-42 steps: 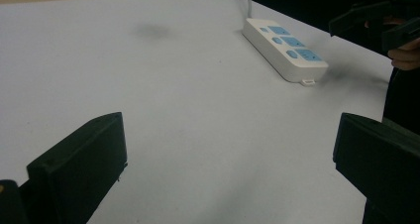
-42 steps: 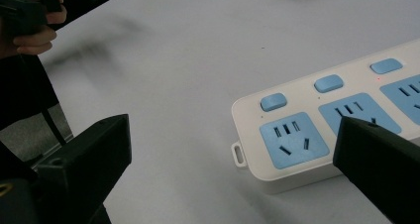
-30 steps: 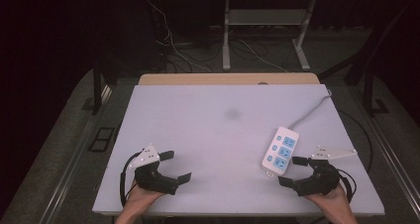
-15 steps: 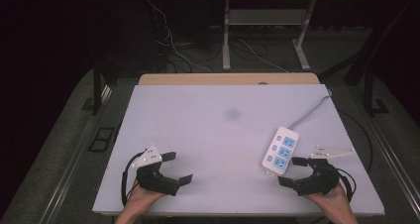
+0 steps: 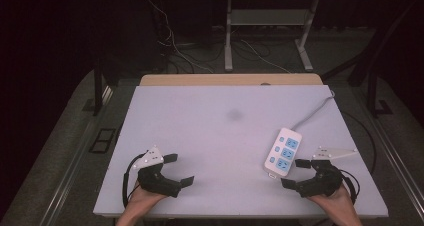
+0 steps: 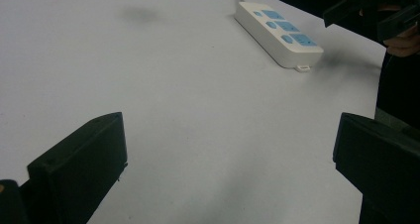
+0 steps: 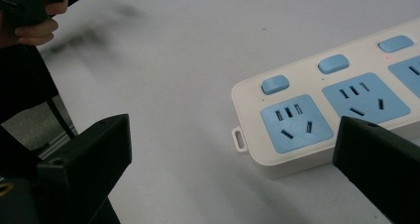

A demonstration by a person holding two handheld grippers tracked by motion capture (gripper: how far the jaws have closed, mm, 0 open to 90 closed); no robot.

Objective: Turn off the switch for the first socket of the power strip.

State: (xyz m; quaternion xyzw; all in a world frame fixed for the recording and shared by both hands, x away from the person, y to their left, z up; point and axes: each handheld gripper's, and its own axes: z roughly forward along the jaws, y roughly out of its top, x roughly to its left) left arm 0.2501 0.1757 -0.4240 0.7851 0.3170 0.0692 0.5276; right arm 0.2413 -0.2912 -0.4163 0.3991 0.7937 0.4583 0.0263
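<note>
A white power strip (image 5: 283,152) with blue sockets and blue switches lies on the right half of the white table (image 5: 220,136); it also appears in the left gripper view (image 6: 277,33) and close up in the right gripper view (image 7: 337,110). Its grey cable (image 5: 314,111) runs off toward the back right edge. My left gripper (image 5: 179,170) rests open near the front left edge, holding nothing. Just right of the strip's near end, my right gripper (image 5: 295,173) is open and empty. From the right gripper view, the strip's near end lies beside the right-hand jaw.
A dark smudge (image 5: 234,114) marks the table's middle. A wooden board edge (image 5: 230,79) lies along the back. Cables (image 5: 180,51) and a metal stand's legs (image 5: 305,51) are on the dark floor behind. The other hand and gripper (image 6: 381,16) show at the top right of the left gripper view.
</note>
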